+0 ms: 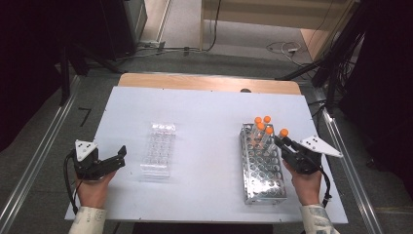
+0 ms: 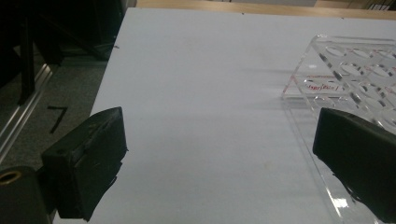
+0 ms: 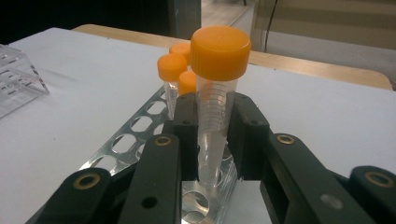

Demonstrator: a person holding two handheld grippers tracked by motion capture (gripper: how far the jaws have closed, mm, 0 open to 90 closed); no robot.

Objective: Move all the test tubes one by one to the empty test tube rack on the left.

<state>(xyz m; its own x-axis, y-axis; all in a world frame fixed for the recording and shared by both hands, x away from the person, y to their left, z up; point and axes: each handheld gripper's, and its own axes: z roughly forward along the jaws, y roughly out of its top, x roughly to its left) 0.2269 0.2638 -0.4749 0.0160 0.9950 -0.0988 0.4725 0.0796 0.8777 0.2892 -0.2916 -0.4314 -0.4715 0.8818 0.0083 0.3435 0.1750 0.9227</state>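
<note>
A clear tube with an orange cap [image 3: 219, 51] stands upright between the two black jaws of my right gripper [image 3: 217, 123], which is shut on its body. Its lower end sits in a hole of the metal tube rack [image 3: 135, 135]. From above, this tube [image 1: 284, 132] is at the rack's [image 1: 262, 170] right edge, with my right gripper [image 1: 287, 143] beside it. Several more orange-capped tubes [image 1: 263, 124] stand at the rack's far end. My left gripper [image 1: 120, 157] rests open on the white table, just left of a clear plastic rack [image 1: 159, 148]; nothing lies between its jaws [image 2: 219, 154].
The clear plastic rack [image 2: 345, 74] has no tubes in it and lies close to the left gripper's right jaw. The white table top [image 1: 204, 112] ends in a wooden strip at the back. Metal rails, cables and dark equipment surround the table.
</note>
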